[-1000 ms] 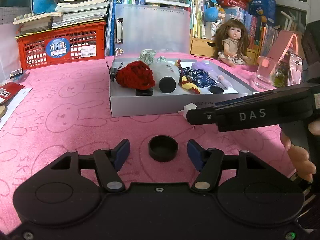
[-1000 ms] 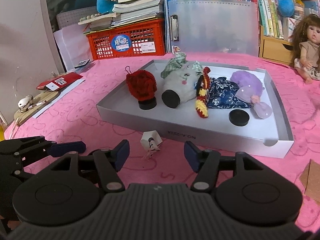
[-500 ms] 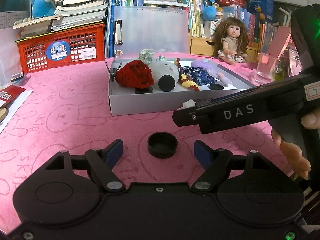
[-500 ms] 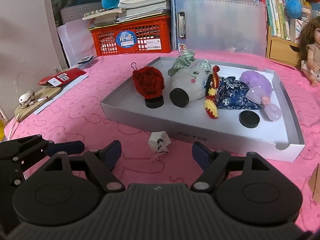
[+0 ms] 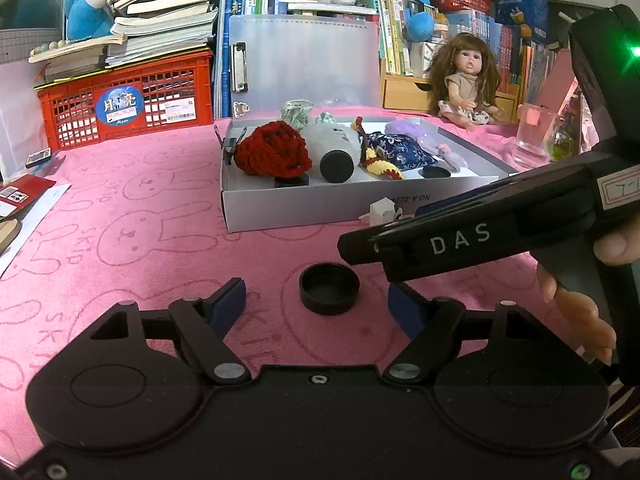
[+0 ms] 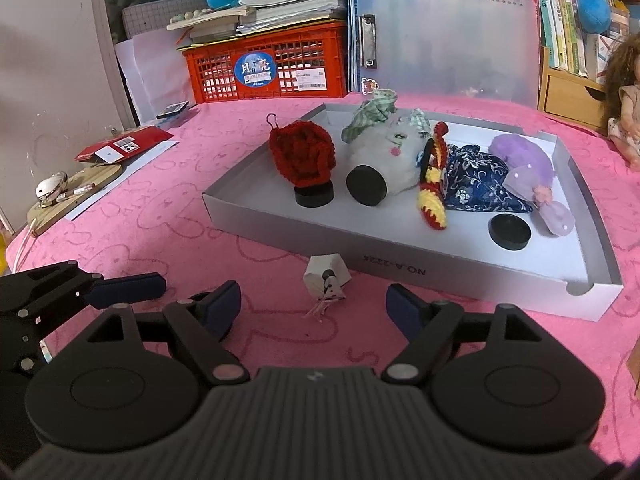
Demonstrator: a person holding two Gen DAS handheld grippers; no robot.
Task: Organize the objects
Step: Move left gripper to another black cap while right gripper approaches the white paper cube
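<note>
On the pink worktop (image 5: 120, 208), left tool (image 5: 316, 304) gaping around black cap (image 5: 329, 289), right tool (image 6: 314, 306) gaping before white charm (image 6: 326, 276), neither gripping, both having just been widening.

Crowded bookshelves (image 5: 404, 28) behind pink tablecloth (image 5: 140, 216)

- Black round cap (image 5: 329, 289) sits open side up on the pink cloth, alone, in front of the tray.
- Small white charm (image 6: 326, 275) lies on the cloth just beside the tray's front wall.
- White shallow tray (image 6: 452, 280) holds a red crocheted pouch (image 6: 302, 157), grey plush (image 6: 386, 148), blue patterned pouch (image 6: 476, 184), purple pouch (image 6: 524, 160) and more black caps.
</note>
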